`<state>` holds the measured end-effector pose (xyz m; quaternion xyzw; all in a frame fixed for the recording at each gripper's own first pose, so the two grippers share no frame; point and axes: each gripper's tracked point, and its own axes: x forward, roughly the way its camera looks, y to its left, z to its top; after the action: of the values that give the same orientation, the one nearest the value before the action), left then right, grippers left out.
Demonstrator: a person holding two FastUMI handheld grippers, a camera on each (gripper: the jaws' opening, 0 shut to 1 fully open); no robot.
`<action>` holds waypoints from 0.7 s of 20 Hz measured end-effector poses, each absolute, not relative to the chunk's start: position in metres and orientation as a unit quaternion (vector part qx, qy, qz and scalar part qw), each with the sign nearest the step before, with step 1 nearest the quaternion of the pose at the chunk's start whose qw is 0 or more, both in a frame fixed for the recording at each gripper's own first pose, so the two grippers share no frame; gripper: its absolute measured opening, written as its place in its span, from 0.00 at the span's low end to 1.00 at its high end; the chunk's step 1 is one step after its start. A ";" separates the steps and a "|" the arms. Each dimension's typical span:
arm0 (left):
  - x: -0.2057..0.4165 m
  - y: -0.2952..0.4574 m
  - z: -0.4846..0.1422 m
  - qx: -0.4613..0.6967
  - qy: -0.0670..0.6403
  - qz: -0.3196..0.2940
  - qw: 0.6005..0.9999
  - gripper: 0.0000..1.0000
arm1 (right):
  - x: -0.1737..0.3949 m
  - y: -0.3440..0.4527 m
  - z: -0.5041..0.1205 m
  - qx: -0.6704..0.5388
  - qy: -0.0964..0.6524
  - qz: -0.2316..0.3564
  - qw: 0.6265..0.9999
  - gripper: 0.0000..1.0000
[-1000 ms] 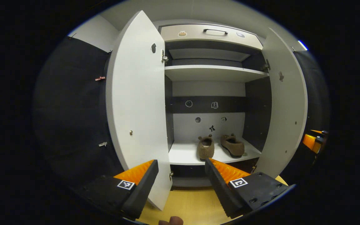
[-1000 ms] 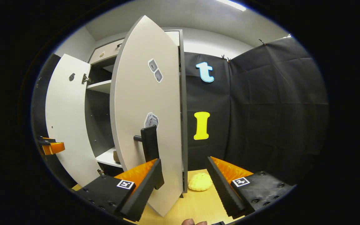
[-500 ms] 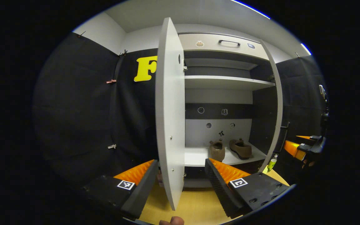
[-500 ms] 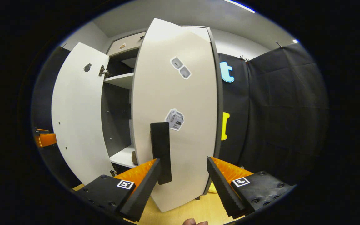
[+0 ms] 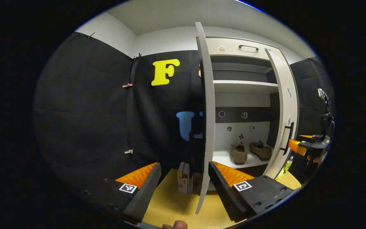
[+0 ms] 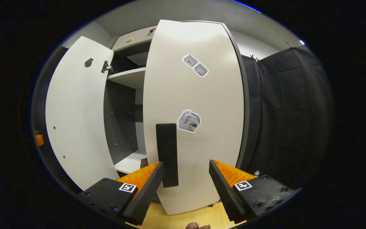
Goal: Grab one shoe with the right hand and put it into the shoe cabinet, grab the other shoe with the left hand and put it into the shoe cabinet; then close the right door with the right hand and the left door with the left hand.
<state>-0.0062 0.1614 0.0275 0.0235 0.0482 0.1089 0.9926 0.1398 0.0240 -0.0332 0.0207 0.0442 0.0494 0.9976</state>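
Observation:
Two brown shoes [image 5: 238, 153] [image 5: 260, 150] sit side by side on the low shelf inside the white shoe cabinet [image 5: 243, 86]. In the left gripper view the left door [image 5: 206, 111] is seen edge-on, and its lower edge lies between the spread fingers of my open left gripper [image 5: 183, 165]. The right door [image 5: 286, 105] stands partly swung in, with my right gripper [image 5: 310, 144] just outside it. In the right gripper view my right gripper [image 6: 186, 163] is open, close to the right door's front [image 6: 199, 95]. The door's black handle [image 6: 167, 154] is by the left finger. The left door [image 6: 75, 111] hangs open.
Several books [image 5: 186, 179] stand on the wooden floor [image 5: 170, 203] behind the left door. A small green bottle [image 5: 287, 165] is on the floor by the right door. A drawer with a black handle [image 5: 248, 47] tops the cabinet. Black cloth walls close in on both sides.
The right door has swung further toward shut with my right gripper following its front. My left gripper has moved left around the left door, which now shows edge-on instead of its inner face.

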 end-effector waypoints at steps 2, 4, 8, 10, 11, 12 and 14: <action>-0.005 0.177 0.026 0.023 0.048 0.118 0.992 0.95 | 0.149 0.030 -0.034 0.019 0.043 0.049 0.998 0.96; -0.002 0.195 0.025 0.023 0.047 0.128 0.990 0.95 | 0.157 0.035 -0.035 0.018 0.045 0.047 0.998 0.95; 0.019 0.227 0.022 0.025 0.041 0.135 0.990 0.95 | 0.153 0.040 -0.037 0.025 0.057 0.039 0.997 0.95; 0.041 0.235 0.019 0.015 0.041 0.119 0.992 0.94 | 0.139 0.048 -0.035 0.028 0.057 0.042 0.997 0.98; 0.048 0.234 0.015 0.007 0.043 0.108 0.993 0.95 | 0.132 0.052 -0.032 0.030 0.054 0.045 0.997 0.97; 0.055 0.232 0.012 -0.002 0.043 0.098 0.994 0.94 | 0.123 0.057 -0.029 0.030 0.051 0.049 0.997 0.97; 0.063 0.229 0.010 -0.011 0.046 0.082 0.996 0.95 | 0.108 0.064 -0.021 0.027 0.048 0.057 0.997 0.97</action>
<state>0.0626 0.2289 0.0100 -0.0114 0.0456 0.0818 0.9955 0.1076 0.0643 -0.0210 0.0266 0.0475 0.0570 0.9969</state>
